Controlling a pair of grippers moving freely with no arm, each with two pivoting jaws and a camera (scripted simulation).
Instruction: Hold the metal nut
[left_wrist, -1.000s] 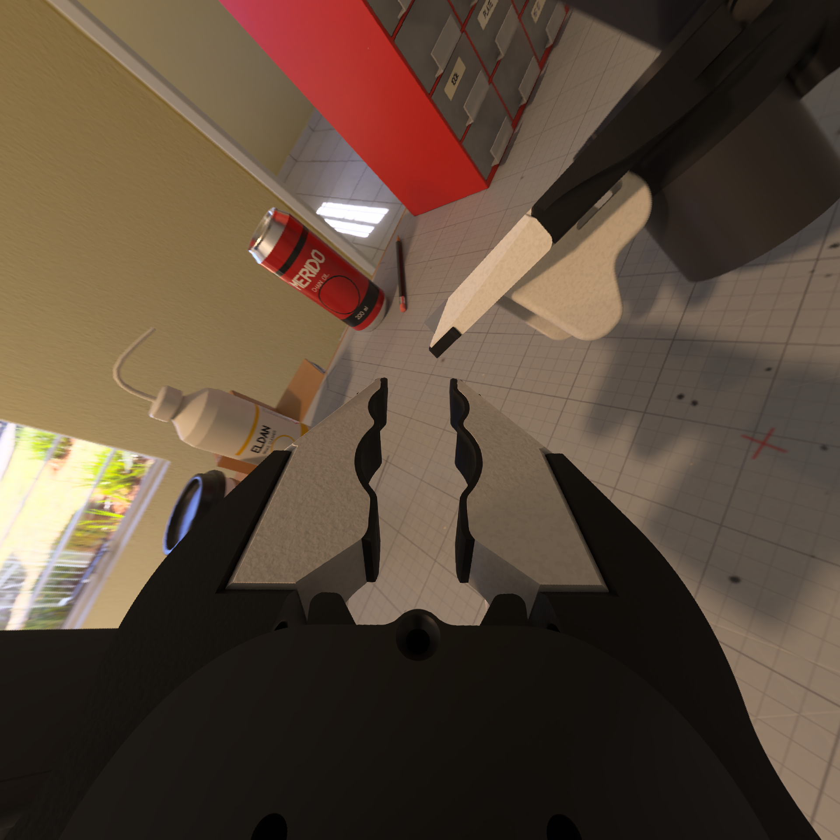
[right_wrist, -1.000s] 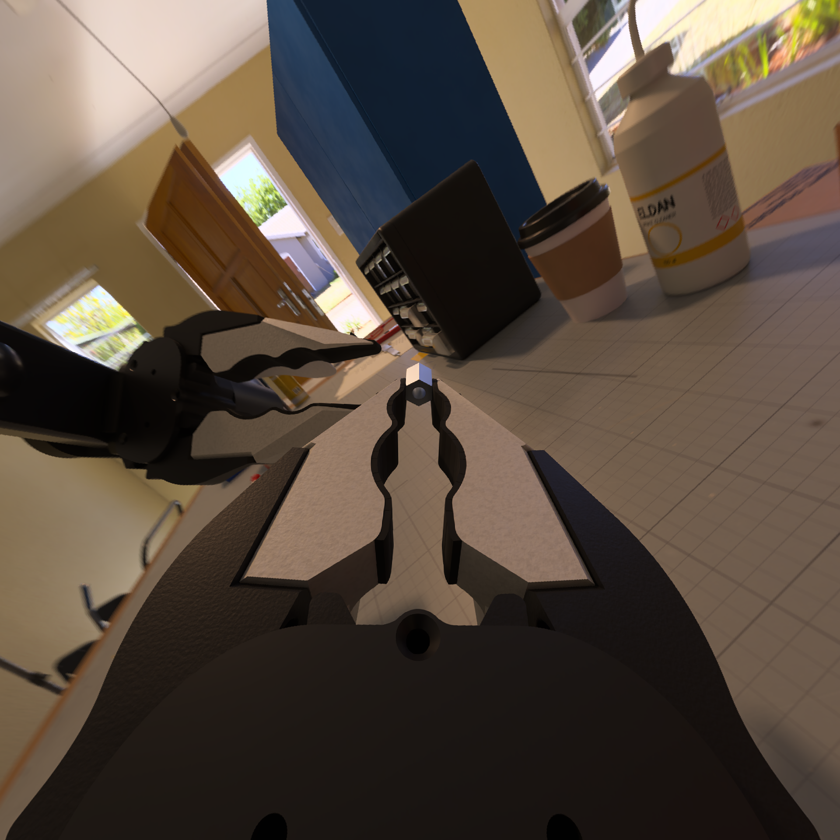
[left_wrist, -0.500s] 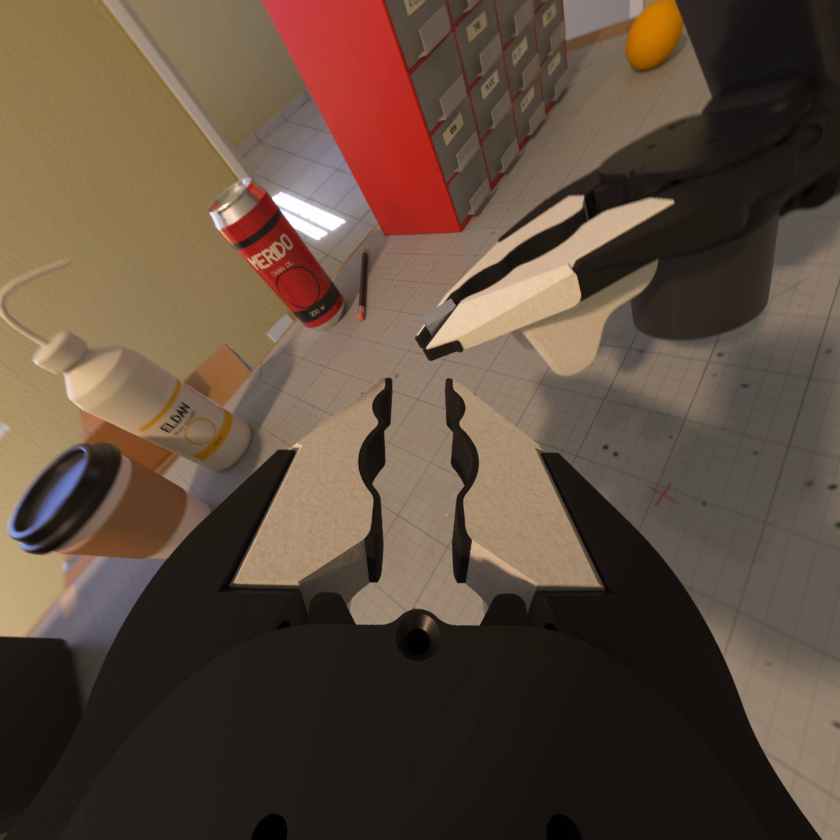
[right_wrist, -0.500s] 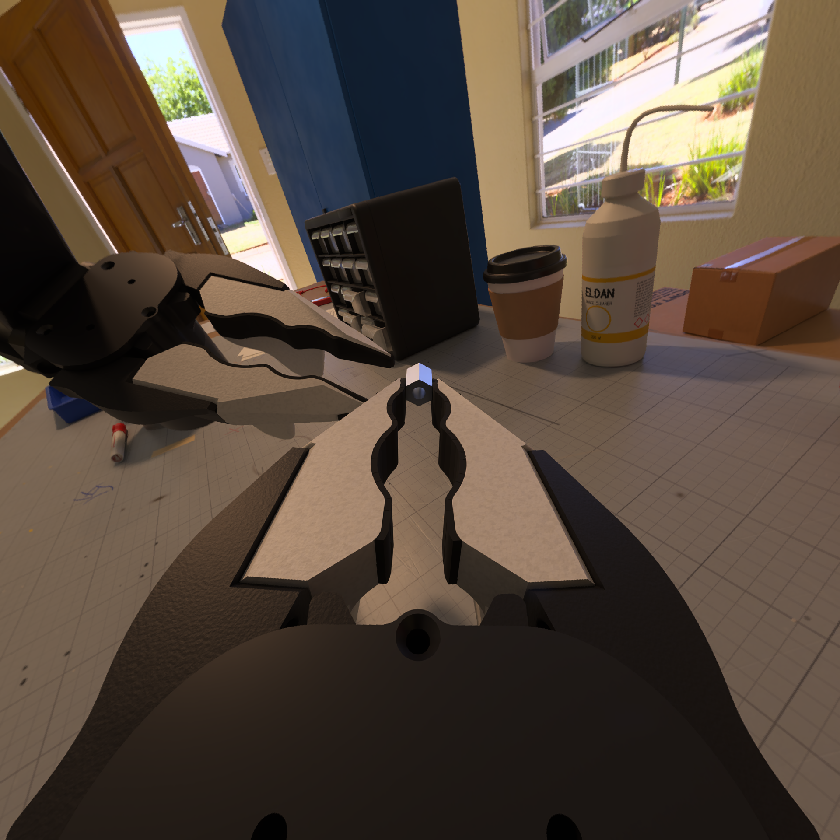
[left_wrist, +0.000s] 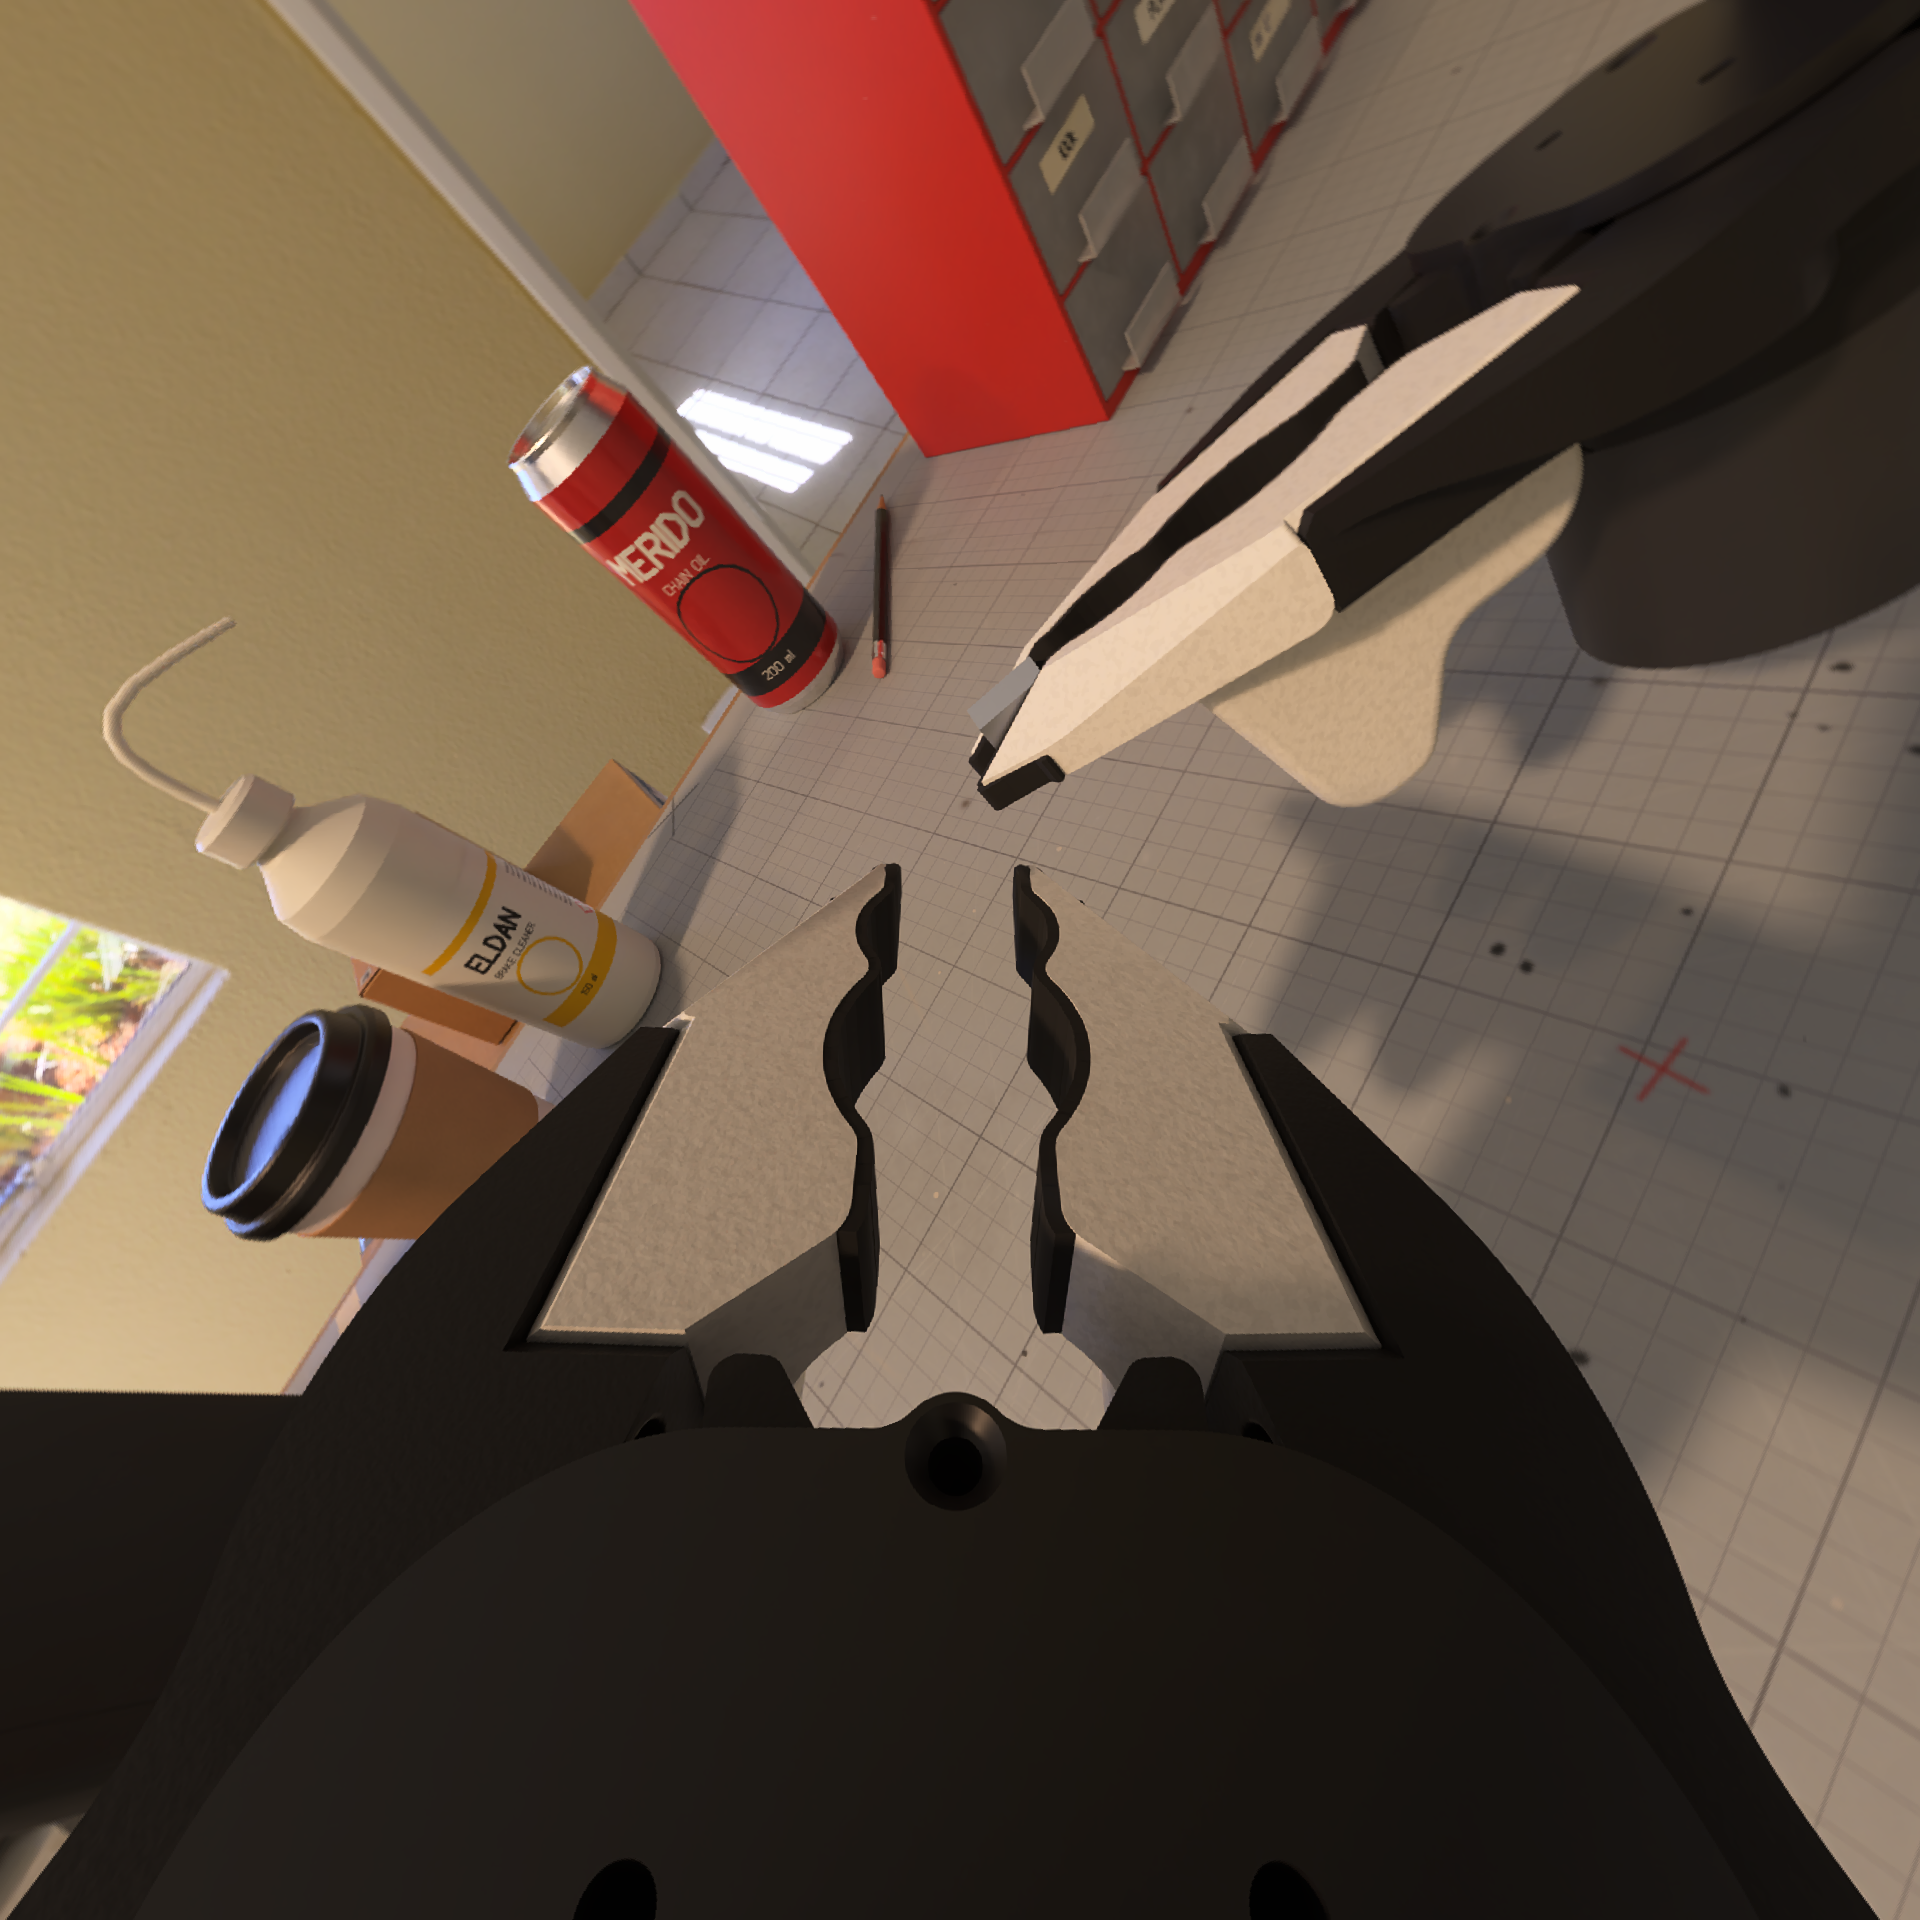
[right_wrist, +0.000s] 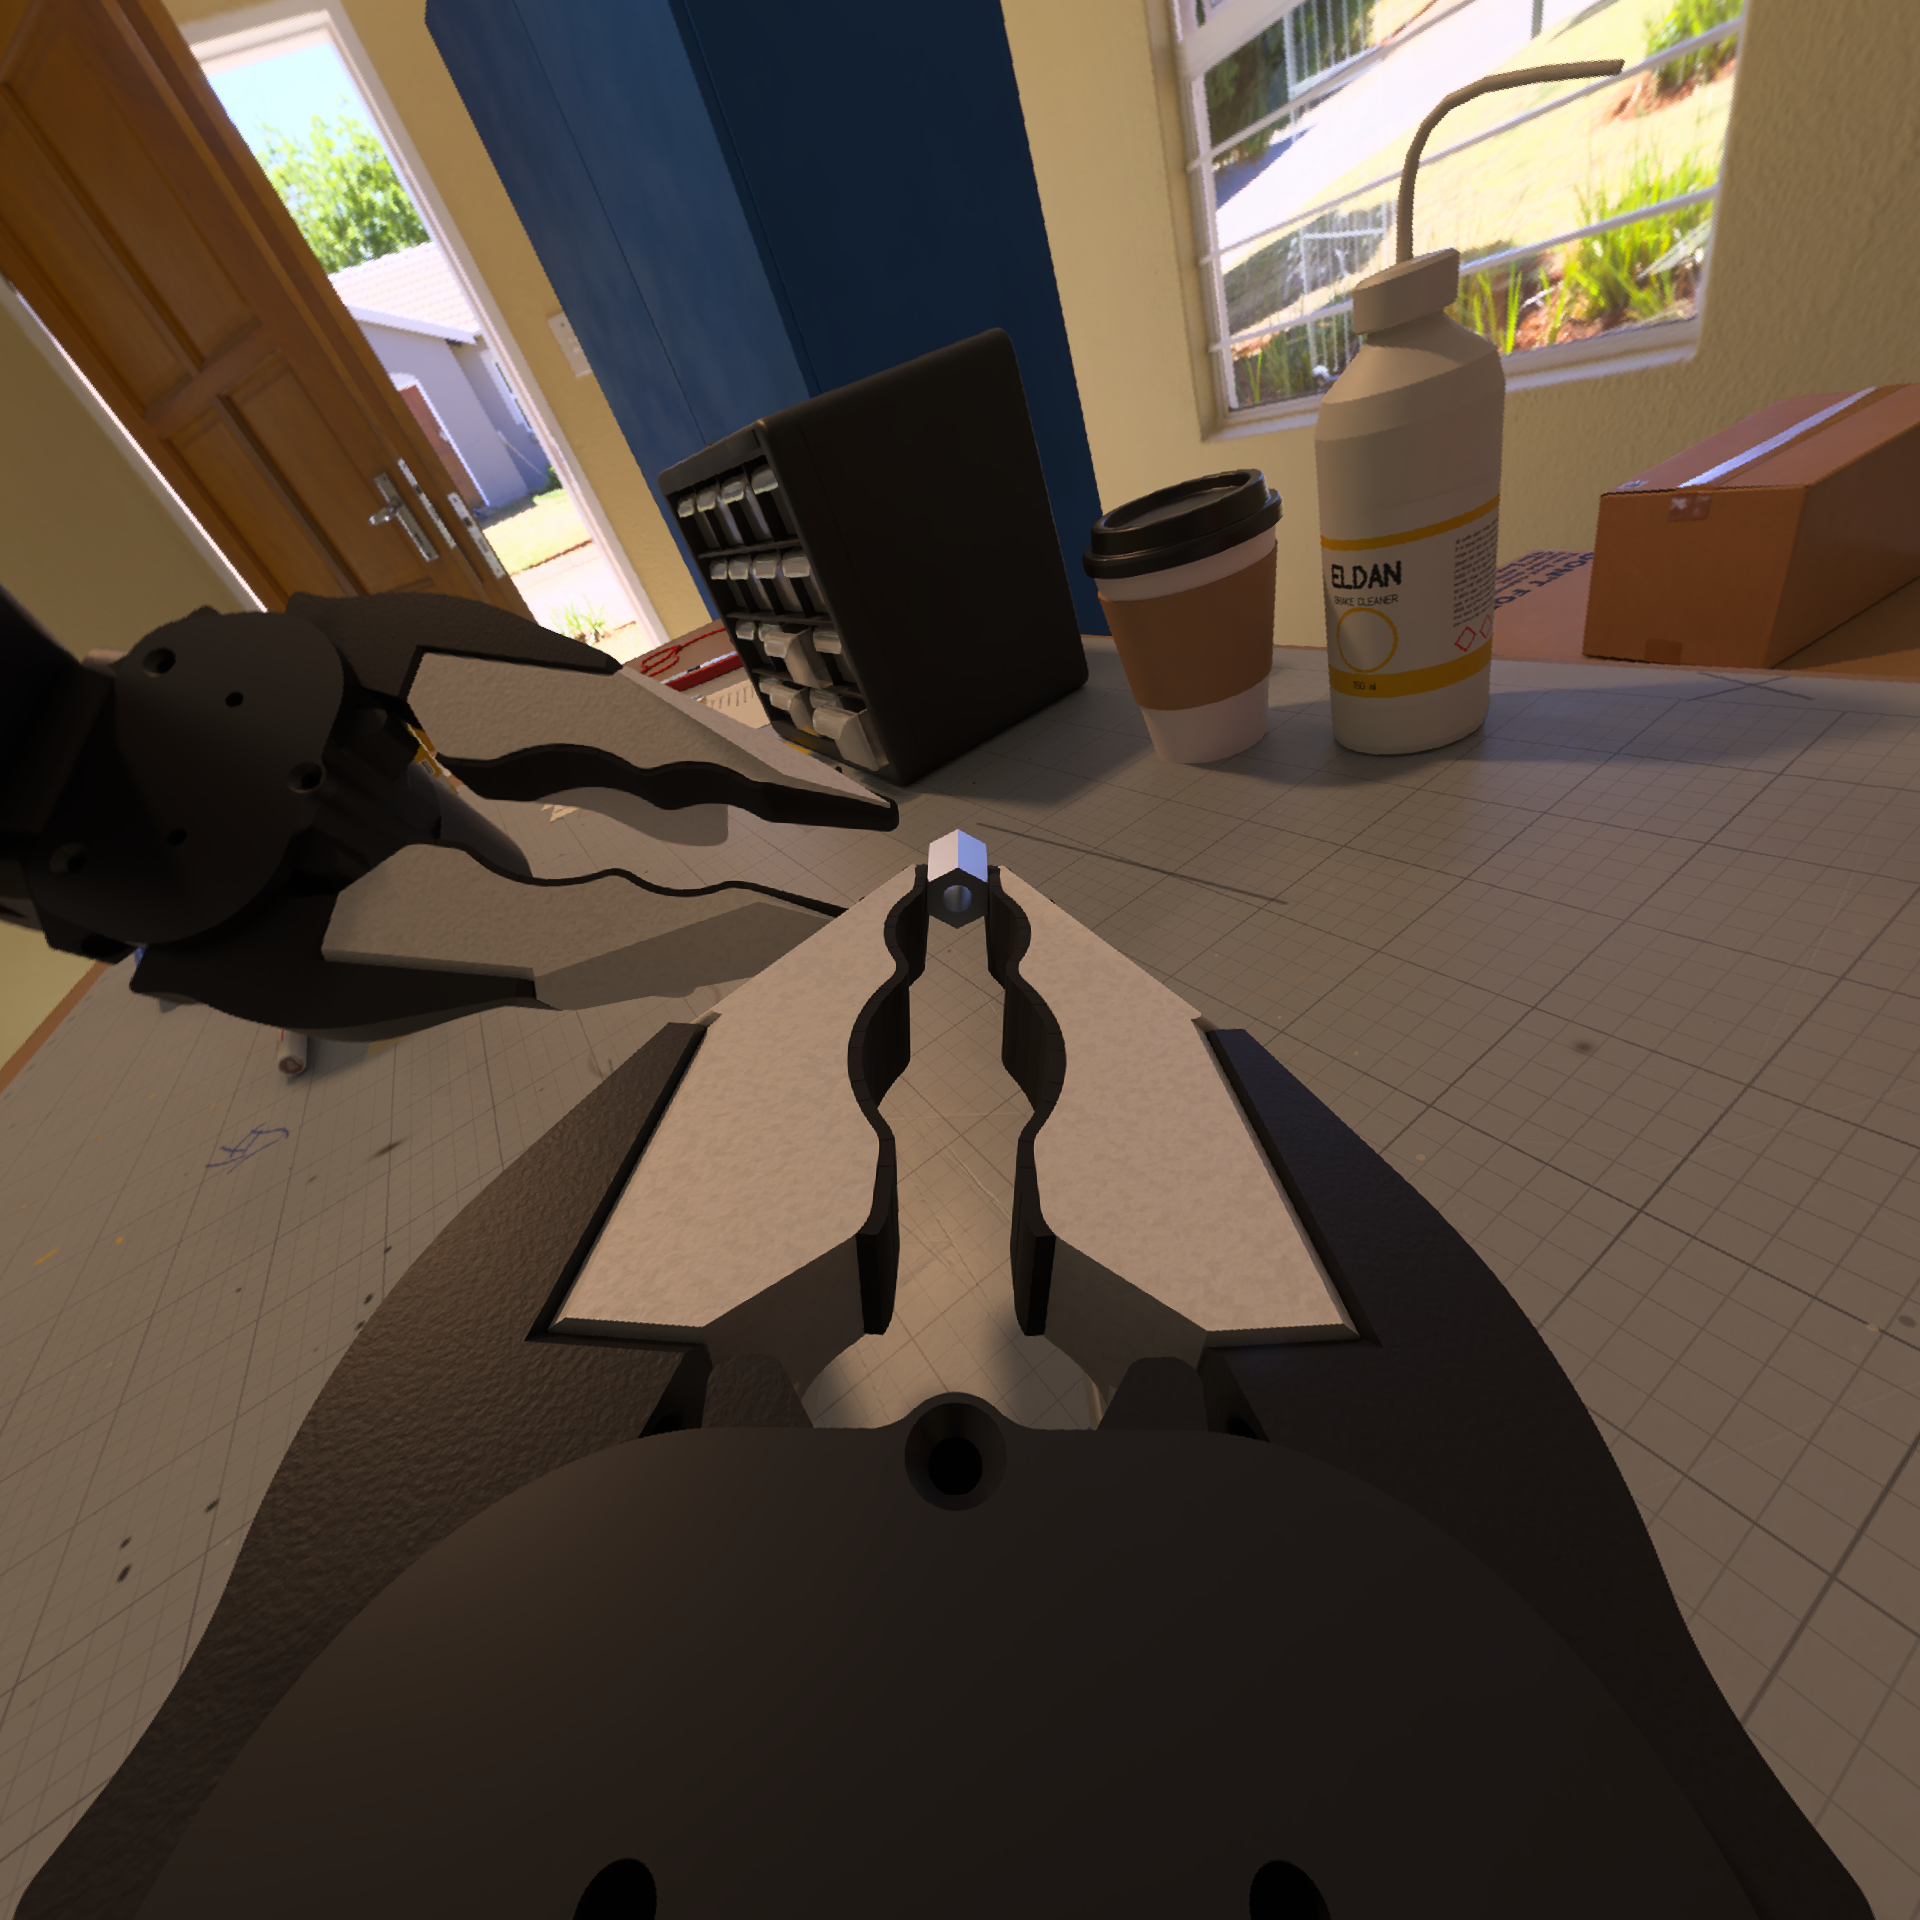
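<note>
A small silver hexagonal metal nut (right_wrist: 956, 878) is pinched between the fingertips of my right gripper (right_wrist: 956, 896), which is shut on it and holds it above the grid mat. In the left wrist view the same nut (left_wrist: 1003, 702) shows as a grey sliver at the tip of the right gripper (left_wrist: 1013, 764). My left gripper (left_wrist: 954, 881) is open and empty, its tips just short of the nut. In the right wrist view the left gripper (right_wrist: 852, 862) comes in from the left, its jaws apart.
On the grid mat (left_wrist: 1558, 1143) stand a red can (left_wrist: 675, 540), a white bottle (right_wrist: 1408, 530), a lidded coffee cup (right_wrist: 1195, 613), a black drawer organiser (right_wrist: 883, 582), a red drawer cabinet (left_wrist: 987, 187), a cardboard box (right_wrist: 1756, 540) and a pencil (left_wrist: 881, 582).
The left gripper has rolled and shifted, so its view tilted and the right gripper sits closer. The right gripper stays shut on the nut and the left stays open.
</note>
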